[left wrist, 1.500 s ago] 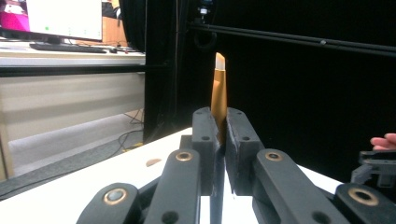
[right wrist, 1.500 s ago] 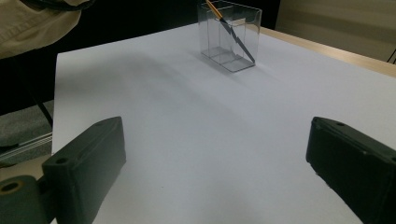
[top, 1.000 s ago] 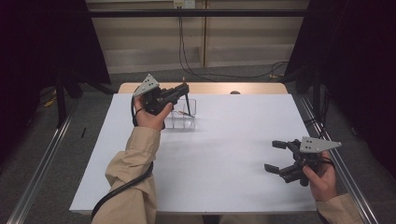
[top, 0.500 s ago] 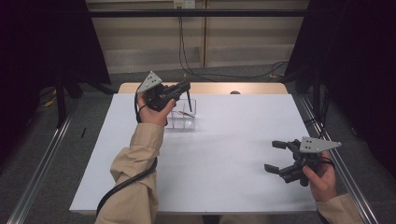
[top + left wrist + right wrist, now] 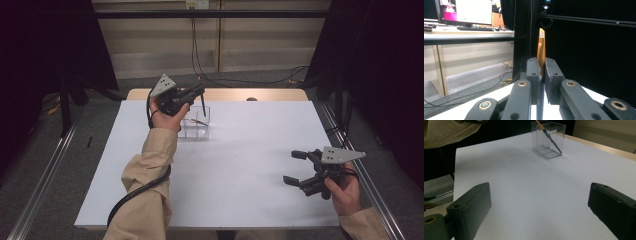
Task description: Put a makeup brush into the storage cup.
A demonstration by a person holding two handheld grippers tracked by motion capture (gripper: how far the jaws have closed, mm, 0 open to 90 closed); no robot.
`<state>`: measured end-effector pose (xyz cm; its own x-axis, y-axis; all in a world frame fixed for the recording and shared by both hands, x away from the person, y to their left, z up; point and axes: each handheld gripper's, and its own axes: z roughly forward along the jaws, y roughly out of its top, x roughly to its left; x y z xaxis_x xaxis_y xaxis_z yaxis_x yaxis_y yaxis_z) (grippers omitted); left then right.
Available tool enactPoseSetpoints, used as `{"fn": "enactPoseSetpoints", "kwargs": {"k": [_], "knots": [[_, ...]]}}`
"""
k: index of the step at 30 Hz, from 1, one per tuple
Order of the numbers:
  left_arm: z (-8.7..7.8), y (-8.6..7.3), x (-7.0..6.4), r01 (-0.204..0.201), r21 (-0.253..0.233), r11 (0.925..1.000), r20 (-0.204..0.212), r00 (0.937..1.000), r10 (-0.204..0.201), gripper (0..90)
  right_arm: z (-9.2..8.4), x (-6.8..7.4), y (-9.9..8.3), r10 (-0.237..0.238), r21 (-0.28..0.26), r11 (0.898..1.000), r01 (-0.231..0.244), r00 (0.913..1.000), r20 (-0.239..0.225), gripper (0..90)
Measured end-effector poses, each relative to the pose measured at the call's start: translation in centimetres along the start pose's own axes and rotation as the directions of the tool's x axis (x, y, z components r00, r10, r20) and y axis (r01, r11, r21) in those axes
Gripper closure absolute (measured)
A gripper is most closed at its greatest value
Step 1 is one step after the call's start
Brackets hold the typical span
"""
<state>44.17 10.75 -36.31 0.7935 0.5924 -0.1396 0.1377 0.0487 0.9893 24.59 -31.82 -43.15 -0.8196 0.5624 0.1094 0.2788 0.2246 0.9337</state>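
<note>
My left gripper [image 5: 199,92] hovers over a clear plastic box [image 5: 196,131] at the far left-centre of the table. Its jaws are shut on a thin stick [image 5: 541,50] with a golden shaft and a pale tip. In the high view the stick's dark lower part [image 5: 203,106] hangs down toward the box's open top; whether its end is inside I cannot tell. Another thin stick [image 5: 549,138], orange at the top and dark below, leans slanted inside the clear box [image 5: 557,135]. My right gripper [image 5: 295,167] stands open near the table's right front, with nothing between its jaws [image 5: 539,207].
A white sheet [image 5: 240,165] covers the table, with a wooden strip [image 5: 280,95] at its far edge. Metal rails run along both sides. Cables lie on the floor behind, and dark curtains hang at left and right.
My left gripper has drifted slightly up and to the right with the stick still in it. The right gripper has stayed put.
</note>
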Motion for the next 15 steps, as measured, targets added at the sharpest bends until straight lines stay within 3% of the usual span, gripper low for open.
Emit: {"fn": "enactPoseSetpoints", "kwargs": {"k": [15], "knots": [[0.4, -1.4, 0.3, -0.018, 0.024, 0.9996, -0.027, 0.9995, 0.018, 83.3, 0.0, 0.0, 0.0, 0.001, -0.001, 1.0, -0.001, 1.0, -0.004, 4.2]]}}
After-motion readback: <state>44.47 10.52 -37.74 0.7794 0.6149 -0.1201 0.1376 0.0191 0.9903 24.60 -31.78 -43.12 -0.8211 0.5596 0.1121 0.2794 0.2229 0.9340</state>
